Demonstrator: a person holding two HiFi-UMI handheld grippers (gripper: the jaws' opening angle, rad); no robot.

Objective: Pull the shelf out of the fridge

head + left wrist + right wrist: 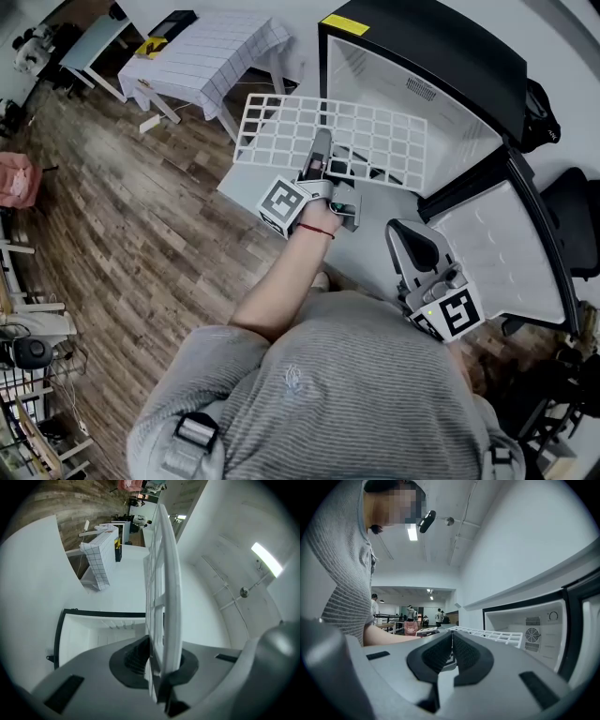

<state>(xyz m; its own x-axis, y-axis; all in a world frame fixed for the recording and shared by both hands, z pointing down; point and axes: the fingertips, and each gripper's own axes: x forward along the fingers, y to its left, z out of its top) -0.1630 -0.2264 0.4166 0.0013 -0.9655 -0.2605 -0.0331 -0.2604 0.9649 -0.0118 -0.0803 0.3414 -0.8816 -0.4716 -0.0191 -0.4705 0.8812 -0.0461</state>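
The white plastic grid shelf [281, 127] hangs level above the wood-plank floor [122, 216], at about twelve o'clock from the person in the head view. Its right end overlaps the open mouth of the black fridge with a white inside [441, 37], which stands at one o'clock. Whether that end is fully clear of the opening I cannot tell.

The left claw [323, 150] is clamped on the shelf's near edge. In the left gripper view the shelf [164, 573] runs edge-on straight up from the left claw [157, 663], with both dark pads pressed on the rim. The left hand [319, 220], with a thin red band at the wrist, grips the handle below.

The right claw [405, 232] sits at four o'clock, just beside the white-lined fridge door [506, 234], which stands swung open. In the right gripper view the right claw [451, 653] has its ribbed jaws together with nothing between them. Beyond it are the shelf [487, 633] at twelve to one o'clock and the fridge [534, 625] at three.

A desk under a white checked cloth [206, 47] stands at eleven o'clock.
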